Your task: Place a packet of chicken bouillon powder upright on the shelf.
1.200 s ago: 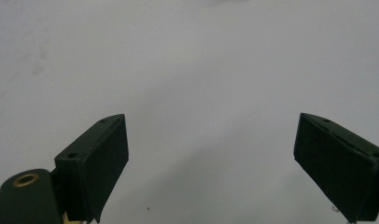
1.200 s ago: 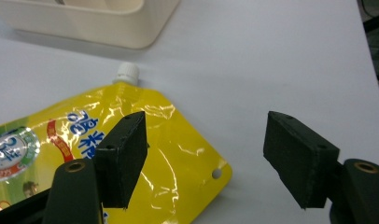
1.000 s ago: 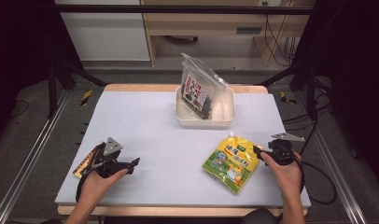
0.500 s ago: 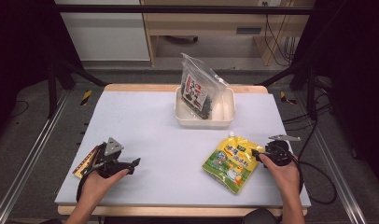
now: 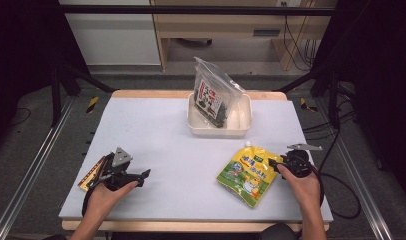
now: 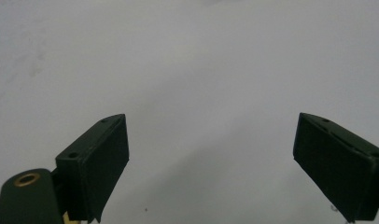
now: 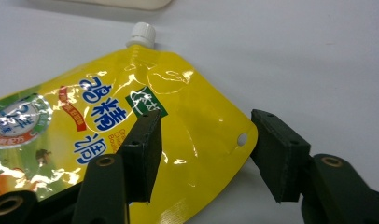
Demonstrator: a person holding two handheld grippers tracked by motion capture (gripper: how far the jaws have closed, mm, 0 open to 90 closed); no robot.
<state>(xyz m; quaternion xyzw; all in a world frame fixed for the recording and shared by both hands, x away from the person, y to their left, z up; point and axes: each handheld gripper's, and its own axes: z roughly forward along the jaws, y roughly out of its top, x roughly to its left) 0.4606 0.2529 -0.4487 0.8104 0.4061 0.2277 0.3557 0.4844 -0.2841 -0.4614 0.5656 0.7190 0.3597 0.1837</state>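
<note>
The yellow spouted pouch (image 5: 248,173) lies flat on the table (image 5: 166,140), at about 5 o'clock from the white tray (image 5: 241,131) and near the table's front right. The right gripper (image 7: 204,154) is set at the pouch's 3 o'clock edge, just by the corner with the punched hole; its jaws have just been closing and stand half apart with that corner between them, pads not yet pressing on the film. For a good grab, the lower jaw is best slid under the sealed edge so that the flat seam is pinched rather than the bulging middle, which would likely slip or squash; the closing should be finished before any lift, and the white cap (image 7: 142,33) kept pointing toward the tray if the pouch is meant to go there. The right hand (image 5: 302,184) is held low, with the forearm coming in from 6 o'clock and the gripper pointing level toward 9 o'clock. The left gripper (image 5: 122,172) is held close over bare table at the front left, pointing toward 3 o'clock, jaws wide apart with nothing between them; a dark flat packet (image 5: 91,172) lies just beside it at 9 o'clock. A clear bag of dark snack (image 5: 213,95) stands in the tray.
</note>
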